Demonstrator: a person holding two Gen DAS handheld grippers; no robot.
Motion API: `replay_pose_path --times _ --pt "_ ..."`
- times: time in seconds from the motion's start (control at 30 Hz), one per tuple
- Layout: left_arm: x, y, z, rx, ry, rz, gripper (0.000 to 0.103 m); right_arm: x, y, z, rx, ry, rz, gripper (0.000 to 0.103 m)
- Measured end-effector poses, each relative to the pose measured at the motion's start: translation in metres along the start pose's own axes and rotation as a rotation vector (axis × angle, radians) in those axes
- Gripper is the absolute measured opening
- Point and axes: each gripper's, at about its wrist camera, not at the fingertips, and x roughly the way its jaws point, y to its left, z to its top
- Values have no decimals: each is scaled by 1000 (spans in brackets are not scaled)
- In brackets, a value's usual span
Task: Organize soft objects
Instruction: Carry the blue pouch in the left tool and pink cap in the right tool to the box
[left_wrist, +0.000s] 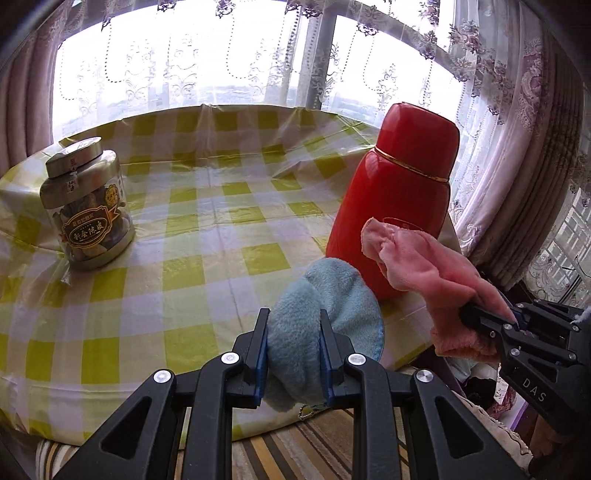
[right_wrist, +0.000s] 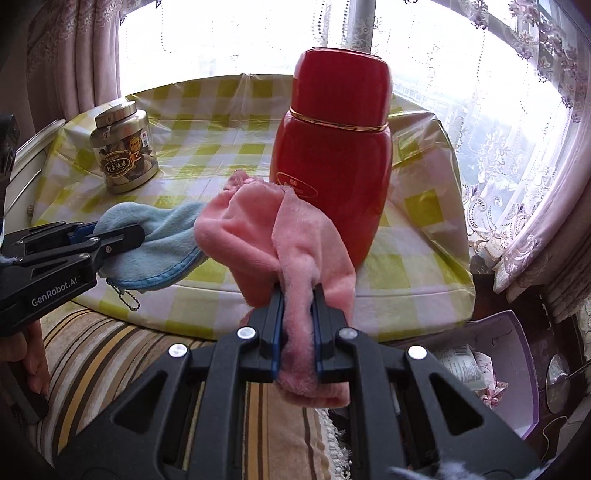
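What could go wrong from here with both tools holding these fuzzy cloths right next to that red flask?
1. The pink cloth held by the right tool hangs right in front of the upright red flask; a sideways swing could topple it.
2. The blue zip pouch in the left tool dangles a ball chain that might snag on the checked tablecloth.
3. Both cloths are close together, so they may tangle.

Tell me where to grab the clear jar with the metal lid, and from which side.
Grip the jar across its straight cylindrical body below the metal lid, coming in level from the near table edge. It stands upright with bare tablecloth around it; the lid looks narrower, probably a poorer hold.
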Motion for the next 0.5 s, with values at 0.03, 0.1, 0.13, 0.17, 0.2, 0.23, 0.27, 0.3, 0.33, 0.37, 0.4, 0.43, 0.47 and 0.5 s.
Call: replay_pose_path --times 0.03,0.1,0.13,0.17,0.2,0.23,0.27,0.3,0.33,0.37,0.4,0.43,0.47,0.5 --pt "0 -6 -1 11 2 -6 23 -3 -5 -3 6 0 -7 16" --pt "0 -18 -3 34 4 -16 23 -9 -15 -9 19 -3 -21 16" --pt "0 -24 -3 44 5 -21 23 -12 -20 -12 27 -2 -27 16" --pt "0 -30 -4 53 6 -27 23 -16 -25 -16 35 -2 -34 16" --pt "-1 -36 -5 63 7 -32 23 -18 -31 -19 44 -1 -44 16" --pt "-1 -42 -6 71 8 -37 23 -20 -37 -22 55 1 -53 16" --pt "0 -48 -7 81 11 -43 23 -23 -44 -25 68 3 -60 16" --pt "0 -54 -7 90 14 -51 23 -25 -51 -29 80 5 -70 16" --pt "1 -61 -7 98 18 -58 23 -27 -58 -33 92 6 -80 16" --pt "1 -67 -8 107 21 -66 23 -28 -65 -36 104 9 -90 16" --pt "2 -74 -9 116 25 -75 23 -30 -72 -39 118 12 -100 16" --pt "3 -81 -10 127 29 -83 23 -32 -79 -43 131 16 -108 16" --pt "3 -88 -11 139 33 -91 23 -34 -86 -46 144 18 -118 16" --pt "4 -95 -12 152 37 -98 23 -35 -92 -49 156 20 -127 16"
